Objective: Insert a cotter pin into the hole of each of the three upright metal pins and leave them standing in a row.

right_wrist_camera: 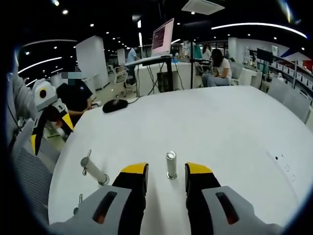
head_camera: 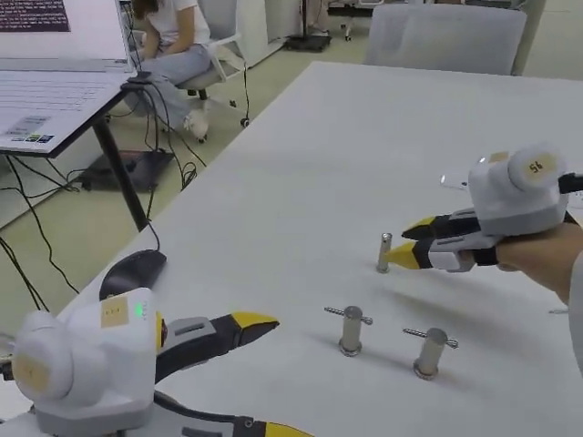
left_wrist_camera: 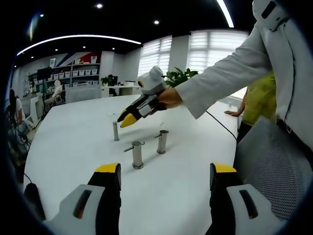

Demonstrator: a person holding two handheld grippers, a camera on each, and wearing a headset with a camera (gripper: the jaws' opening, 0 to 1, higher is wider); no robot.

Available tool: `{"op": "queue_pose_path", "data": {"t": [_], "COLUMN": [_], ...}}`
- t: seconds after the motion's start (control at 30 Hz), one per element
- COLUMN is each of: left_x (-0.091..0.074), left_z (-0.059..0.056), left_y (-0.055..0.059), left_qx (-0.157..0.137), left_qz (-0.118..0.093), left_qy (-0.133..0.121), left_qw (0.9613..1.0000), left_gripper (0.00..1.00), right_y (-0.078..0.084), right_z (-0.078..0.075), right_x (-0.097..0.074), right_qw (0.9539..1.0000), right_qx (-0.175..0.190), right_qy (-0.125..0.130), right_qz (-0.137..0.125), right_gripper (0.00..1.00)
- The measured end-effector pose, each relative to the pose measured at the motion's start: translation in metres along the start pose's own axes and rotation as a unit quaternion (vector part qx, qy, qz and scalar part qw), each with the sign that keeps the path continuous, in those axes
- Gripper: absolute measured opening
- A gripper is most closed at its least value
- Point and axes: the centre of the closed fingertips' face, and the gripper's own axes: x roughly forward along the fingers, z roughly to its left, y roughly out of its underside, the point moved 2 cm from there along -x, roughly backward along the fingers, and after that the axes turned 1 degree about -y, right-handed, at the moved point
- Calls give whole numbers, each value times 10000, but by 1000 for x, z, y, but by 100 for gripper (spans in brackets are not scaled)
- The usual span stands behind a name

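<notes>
Three metal pins stand upright on the white table (head_camera: 301, 164). The bare pin (head_camera: 384, 252) has no cotter pin through it. My right gripper (head_camera: 407, 242) is open just right of it, and in the right gripper view this pin (right_wrist_camera: 170, 165) stands just ahead of the gap between the yellow-tipped jaws of the right gripper (right_wrist_camera: 166, 170). Two nearer pins (head_camera: 351, 330) (head_camera: 430, 351) each carry a cotter pin crosswise near the top. My left gripper (head_camera: 273, 375) hovers open at the near left, holding nothing, well apart from the pins (left_wrist_camera: 137, 154).
A black mouse (head_camera: 132, 271) lies at the table's left edge. A laptop (head_camera: 55, 82) sits on a black desk to the far left, with cables below. A person sits on a chair (head_camera: 173, 45) beyond. A grey chair (head_camera: 446, 36) stands at the far end.
</notes>
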Motion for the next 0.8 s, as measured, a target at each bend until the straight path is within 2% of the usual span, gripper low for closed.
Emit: {"op": "queue_pose_path", "data": {"t": [0.23, 0.3, 0.43, 0.53, 0.57, 0.63, 0.67, 0.8], "left_x": [-2, -2, -2, -2, -2, -1, -1, -1], "left_z": [3, 4, 6, 7, 8, 8, 8, 8], "left_y": [-1, -1, -1, -1, -1, 0, 0, -1], "left_qx": [-1, 6, -18, -22, -17, -20, -26, -3], "left_qz": [-12, -12, -28, -27, -34, -35, -34, -37], "left_qy": [-45, -57, -70, -78, -77, -75, -70, -59], "left_qw": [10000, 10000, 10000, 10000, 10000, 10000, 10000, 10000], "left_gripper": [73, 73, 73, 74, 74, 73, 73, 73], "right_y": [3, 4, 2, 2, 2, 2, 3, 5], "right_z": [-4, -6, -6, -3, -6, -5, -6, -6], "right_x": [17, 20, 26, 27, 27, 26, 26, 22], "right_qw": [9999, 9998, 9998, 9994, 9989, 9992, 9986, 9981], "right_qx": [-56, -102, -181, -300, -424, -353, -473, -521], "right_qy": [26, 60, 58, 51, 136, 93, 144, 204], "right_qz": [84, 145, 106, 141, 151, 158, 194, 275], "right_gripper": [29, 25, 20, 12, 11, 11, 11, 10]}}
